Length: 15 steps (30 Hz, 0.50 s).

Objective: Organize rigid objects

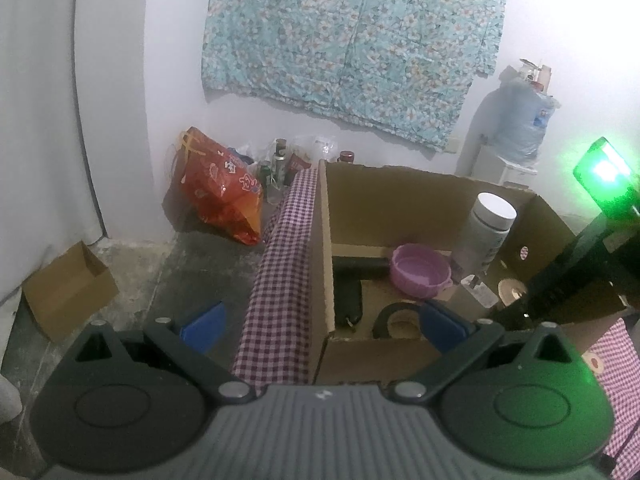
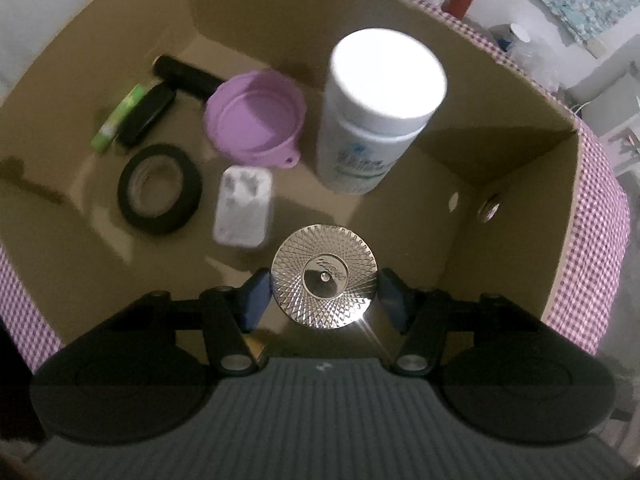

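Already the box (image 2: 520, 184) held a bottle (image 2: 372, 120), bowl (image 2: 256, 120), tape (image 2: 160, 188) and more. The right gripper (image 2: 324, 294), half open, flanked a silver disc (image 2: 324, 276) near its front wall; whether it gripped it I could not tell. The left gripper (image 1: 320, 320) was wide open, empty.

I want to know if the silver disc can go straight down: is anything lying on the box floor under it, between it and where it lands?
Nothing visible. The silver disc sits between the right gripper jaws over bare cardboard box floor; the white case lies just beyond it.

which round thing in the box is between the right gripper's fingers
The shiny patterned metal disc. It sits between the right gripper fingers, while the black tape roll and purple bowl lie farther off on the box floor.
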Each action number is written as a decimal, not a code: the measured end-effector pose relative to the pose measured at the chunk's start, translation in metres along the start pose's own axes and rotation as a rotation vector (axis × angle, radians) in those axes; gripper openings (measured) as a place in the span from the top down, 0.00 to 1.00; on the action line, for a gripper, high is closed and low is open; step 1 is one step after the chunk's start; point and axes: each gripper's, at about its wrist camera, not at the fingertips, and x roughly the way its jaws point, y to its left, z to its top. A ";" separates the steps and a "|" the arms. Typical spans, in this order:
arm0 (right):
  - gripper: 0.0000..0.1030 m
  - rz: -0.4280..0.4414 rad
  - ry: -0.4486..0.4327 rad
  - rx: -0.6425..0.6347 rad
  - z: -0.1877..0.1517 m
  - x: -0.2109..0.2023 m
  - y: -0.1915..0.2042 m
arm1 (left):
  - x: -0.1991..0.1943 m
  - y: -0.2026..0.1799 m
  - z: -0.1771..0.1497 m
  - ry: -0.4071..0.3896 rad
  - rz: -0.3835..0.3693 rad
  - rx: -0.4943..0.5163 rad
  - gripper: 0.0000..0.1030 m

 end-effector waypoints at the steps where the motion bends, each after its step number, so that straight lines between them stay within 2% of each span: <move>1: 0.45 -0.010 -0.008 0.004 0.002 0.001 -0.001 | 0.000 0.000 0.000 0.000 -0.001 -0.001 0.00; 6: 0.44 -0.043 -0.035 0.006 0.003 -0.004 -0.003 | -0.002 0.000 0.001 -0.004 -0.006 0.004 0.00; 8: 0.38 -0.054 -0.075 0.014 -0.001 -0.018 -0.002 | -0.005 -0.001 0.002 -0.009 -0.012 0.008 0.00; 12: 0.30 -0.049 -0.238 0.057 -0.029 -0.077 0.000 | -0.011 -0.006 0.002 -0.024 -0.017 0.019 0.00; 15: 0.23 0.002 -0.399 0.145 -0.073 -0.127 0.005 | -0.019 -0.007 0.004 -0.040 -0.024 0.024 0.00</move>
